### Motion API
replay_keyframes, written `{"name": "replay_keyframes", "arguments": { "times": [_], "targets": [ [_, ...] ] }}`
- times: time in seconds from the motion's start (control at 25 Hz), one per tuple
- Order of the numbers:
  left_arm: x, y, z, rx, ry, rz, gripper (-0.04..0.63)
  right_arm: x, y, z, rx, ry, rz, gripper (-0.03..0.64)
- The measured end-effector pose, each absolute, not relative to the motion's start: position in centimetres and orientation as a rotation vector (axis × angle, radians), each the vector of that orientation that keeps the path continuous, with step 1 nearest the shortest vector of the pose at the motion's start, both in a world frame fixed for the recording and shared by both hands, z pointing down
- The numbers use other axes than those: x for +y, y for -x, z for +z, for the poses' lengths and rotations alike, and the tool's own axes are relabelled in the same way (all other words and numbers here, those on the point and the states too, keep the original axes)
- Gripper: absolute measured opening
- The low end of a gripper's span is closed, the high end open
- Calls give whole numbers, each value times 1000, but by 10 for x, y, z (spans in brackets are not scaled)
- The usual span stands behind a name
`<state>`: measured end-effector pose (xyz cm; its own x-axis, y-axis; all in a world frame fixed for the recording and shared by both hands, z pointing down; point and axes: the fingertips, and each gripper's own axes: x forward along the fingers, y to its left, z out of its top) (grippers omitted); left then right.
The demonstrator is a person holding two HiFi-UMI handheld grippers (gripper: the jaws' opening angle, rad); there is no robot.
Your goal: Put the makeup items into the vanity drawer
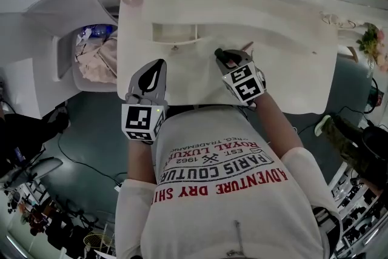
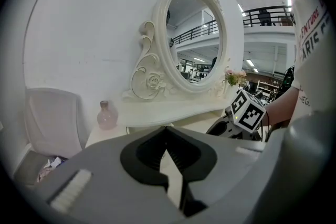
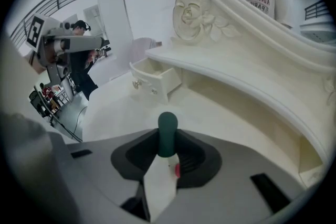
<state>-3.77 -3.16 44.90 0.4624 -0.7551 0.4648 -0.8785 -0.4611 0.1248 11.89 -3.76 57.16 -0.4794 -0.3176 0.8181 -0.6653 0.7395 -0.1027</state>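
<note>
Currently the right gripper (image 3: 168, 153) clamps a green tube (image 3: 168, 131); the left gripper (image 2: 167, 132) is closed, empty. Next, probably: carry it ahead-left to the open drawer (image 3: 157, 77).

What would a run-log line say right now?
right gripper: shut on dark green makeup item | left gripper: shut, empty | drawer: open

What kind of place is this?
Probably a lab or warehouse hall with a staged bedroom corner: ornate white vanity, oval mirror, a mezzanine railing and cables on the floor.
</note>
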Motion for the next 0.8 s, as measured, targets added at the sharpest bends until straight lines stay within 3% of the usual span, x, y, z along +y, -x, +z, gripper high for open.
{"name": "replay_keyframes", "arguments": {
  "times": [0.8],
  "targets": [
    [-32, 127, 422, -1443, -2391, 474, 11, -98, -14, 503, -2229, -844, 416, 103]
  ]
}}
